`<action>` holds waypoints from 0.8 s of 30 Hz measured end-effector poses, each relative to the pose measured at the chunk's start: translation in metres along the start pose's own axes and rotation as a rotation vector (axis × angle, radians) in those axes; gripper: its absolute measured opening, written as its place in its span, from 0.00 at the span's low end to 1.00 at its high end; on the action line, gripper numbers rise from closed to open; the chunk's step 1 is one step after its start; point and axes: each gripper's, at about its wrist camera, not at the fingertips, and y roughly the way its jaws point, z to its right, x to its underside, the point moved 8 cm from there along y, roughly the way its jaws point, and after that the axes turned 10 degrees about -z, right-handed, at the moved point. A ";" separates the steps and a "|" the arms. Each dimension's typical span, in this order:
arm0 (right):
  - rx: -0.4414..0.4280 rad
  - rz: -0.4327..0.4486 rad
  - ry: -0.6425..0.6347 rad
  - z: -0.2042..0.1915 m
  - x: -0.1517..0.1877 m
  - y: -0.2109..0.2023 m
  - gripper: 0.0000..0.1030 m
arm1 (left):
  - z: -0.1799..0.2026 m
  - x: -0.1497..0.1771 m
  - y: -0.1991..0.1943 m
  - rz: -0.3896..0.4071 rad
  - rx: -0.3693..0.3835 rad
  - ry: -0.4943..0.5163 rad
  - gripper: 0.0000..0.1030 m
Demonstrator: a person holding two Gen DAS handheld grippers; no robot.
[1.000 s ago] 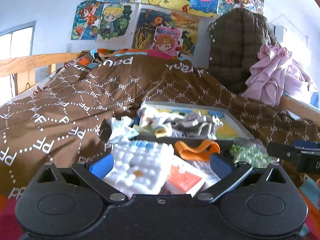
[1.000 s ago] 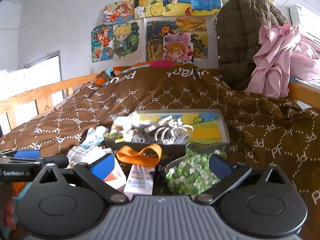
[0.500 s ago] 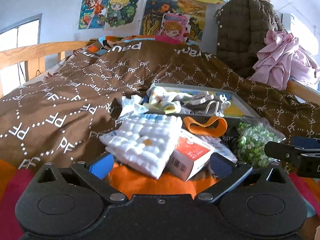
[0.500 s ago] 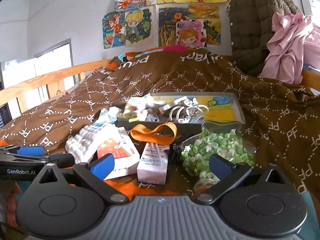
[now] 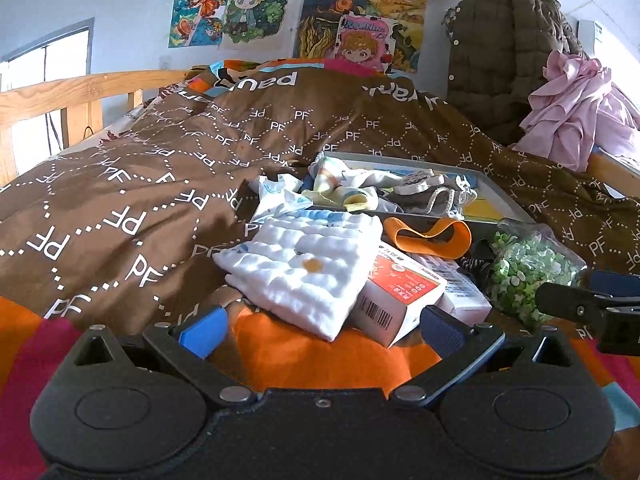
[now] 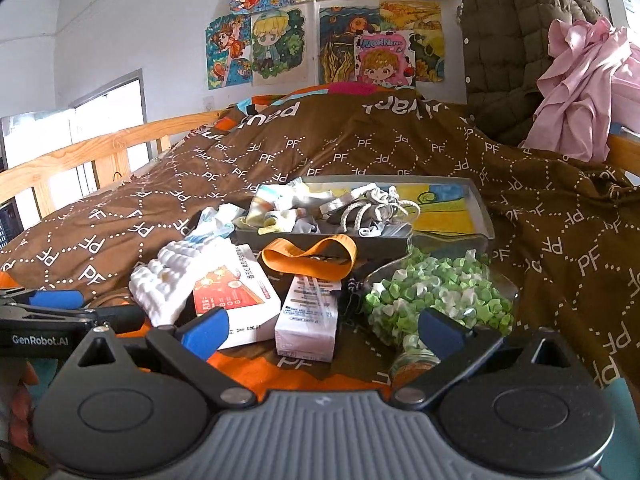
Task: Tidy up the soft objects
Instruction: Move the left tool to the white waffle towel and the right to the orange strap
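Observation:
A folded white quilted cloth [image 5: 304, 264] lies on the brown bedspread, partly over a red-and-white box [image 5: 396, 296]; it also shows in the right wrist view [image 6: 172, 276]. Behind it a grey tray [image 5: 496, 192] holds several socks [image 5: 348, 188] and a pale rope bundle [image 6: 376, 208]. One light sock [image 5: 280, 198] lies outside the tray's left end. An orange band [image 5: 428, 232] lies in front of the tray. My left gripper [image 5: 322, 326] is open and empty, just short of the cloth. My right gripper [image 6: 322, 330] is open and empty, in front of the boxes.
A clear bag of green and white paper stars [image 6: 432, 292] lies at the right. A second white box [image 6: 312, 312] lies beside the red one. A wooden bed rail [image 5: 72, 92] runs along the left. A brown jacket [image 6: 516, 52] and pink garment [image 6: 580, 80] hang at back right.
Both grippers have pulled back and risen from the pile, so the objects now sit further ahead. The cloth no longer lies between the left fingers. Both stay open.

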 end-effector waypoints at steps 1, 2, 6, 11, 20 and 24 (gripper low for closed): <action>0.000 0.000 0.000 0.000 0.000 0.000 1.00 | 0.000 0.000 0.000 0.000 -0.001 0.001 0.99; -0.001 -0.001 0.001 0.000 0.000 0.000 1.00 | 0.000 0.000 0.000 0.000 -0.001 0.001 0.99; -0.001 -0.002 0.000 -0.001 0.001 0.002 1.00 | -0.002 0.000 -0.001 0.002 -0.004 -0.004 0.99; -0.004 -0.007 -0.008 -0.003 0.003 0.005 1.00 | -0.007 -0.001 -0.002 0.002 -0.010 -0.011 0.99; -0.001 0.009 -0.007 -0.004 -0.003 0.012 1.00 | -0.015 -0.005 -0.003 0.009 -0.009 -0.018 0.99; 0.000 0.018 0.000 -0.003 -0.008 0.014 1.00 | -0.016 -0.010 -0.004 0.023 -0.006 -0.012 0.99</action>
